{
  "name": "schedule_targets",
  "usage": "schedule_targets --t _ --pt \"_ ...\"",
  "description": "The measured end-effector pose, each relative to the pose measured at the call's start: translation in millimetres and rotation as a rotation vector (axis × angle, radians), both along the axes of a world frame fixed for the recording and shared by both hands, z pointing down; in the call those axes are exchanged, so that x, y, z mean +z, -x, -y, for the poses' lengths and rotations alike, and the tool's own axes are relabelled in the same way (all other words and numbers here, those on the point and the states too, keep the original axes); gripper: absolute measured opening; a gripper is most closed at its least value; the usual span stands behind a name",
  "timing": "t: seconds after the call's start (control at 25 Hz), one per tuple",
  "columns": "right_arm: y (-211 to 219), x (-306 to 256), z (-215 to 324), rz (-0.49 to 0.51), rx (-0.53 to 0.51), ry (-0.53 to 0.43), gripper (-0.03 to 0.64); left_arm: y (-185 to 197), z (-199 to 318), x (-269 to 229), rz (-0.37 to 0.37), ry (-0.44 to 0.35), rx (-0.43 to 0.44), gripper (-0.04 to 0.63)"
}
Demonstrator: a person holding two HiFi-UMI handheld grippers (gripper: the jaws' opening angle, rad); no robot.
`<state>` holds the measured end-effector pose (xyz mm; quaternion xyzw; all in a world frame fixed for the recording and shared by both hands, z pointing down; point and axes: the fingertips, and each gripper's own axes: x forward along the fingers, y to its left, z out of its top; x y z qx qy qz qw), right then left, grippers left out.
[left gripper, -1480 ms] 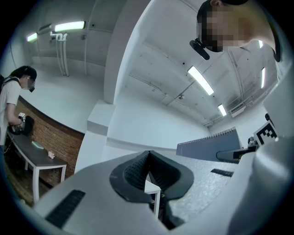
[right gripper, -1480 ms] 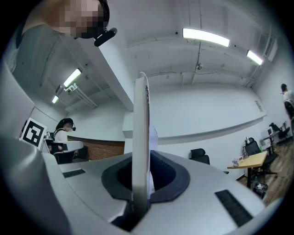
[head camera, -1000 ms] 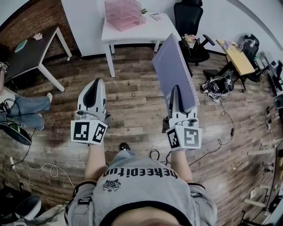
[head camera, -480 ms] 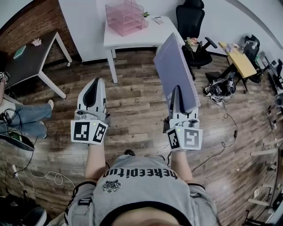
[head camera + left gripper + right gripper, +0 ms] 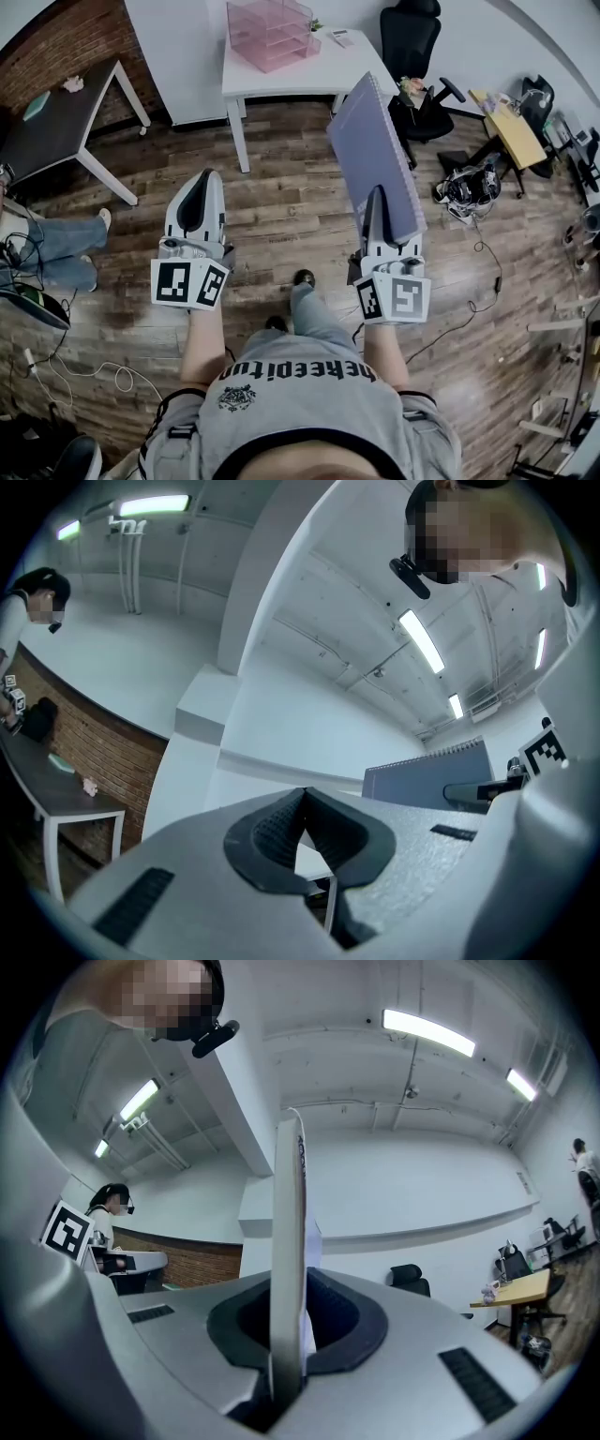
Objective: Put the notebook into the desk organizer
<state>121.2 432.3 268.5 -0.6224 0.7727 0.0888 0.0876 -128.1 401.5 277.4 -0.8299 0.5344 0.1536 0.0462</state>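
A grey-purple spiral notebook (image 5: 375,150) stands on edge, tilted up, with my right gripper (image 5: 377,202) shut on its lower edge. In the right gripper view the notebook (image 5: 288,1241) shows edge-on between the closed jaws. My left gripper (image 5: 198,187) is held level beside it, shut with nothing in it; its pads (image 5: 302,822) meet at the tips. The pink desk organizer (image 5: 272,31) stands on a white table (image 5: 328,75) ahead, well beyond both grippers. From the left gripper view the notebook (image 5: 422,780) appears at the right.
A dark table (image 5: 56,122) stands at the left, a black office chair (image 5: 412,47) and a yellow table (image 5: 511,127) at the right. A seated person's legs (image 5: 52,244) are at the left edge. Cables and a bag (image 5: 464,187) lie on the wooden floor.
The white table and organizer have come slightly nearer in the head view. The person's leg has stepped forward between the grippers. Both grippers keep their pose and the notebook stays held.
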Motion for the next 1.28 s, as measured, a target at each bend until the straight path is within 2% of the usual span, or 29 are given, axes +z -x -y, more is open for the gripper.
schedule_targets --t 0.32,0.6,1.0,1.28 --pt "3.3 5.5 58.9 0.006 -0.012 -0.005 0.032 8.4 51.7 0.9 0.007 -0.006 -0.024 0.003" --pt "3.3 -2.6 134.4 0.002 -0.036 -0.020 0.032 4.1 121.5 -9.9 0.014 -0.025 -0.035 0.005" --pt "-15.1 -12.6 235.2 -0.005 -0.071 -0.039 0.032 -17.5 216.0 -22.9 0.019 -0.050 -0.057 0.005" --pt "-30.1 -14.1 285.2 0.000 -0.102 -0.046 0.032 -35.7 259.3 -28.7 0.033 -0.068 -0.079 0.003"
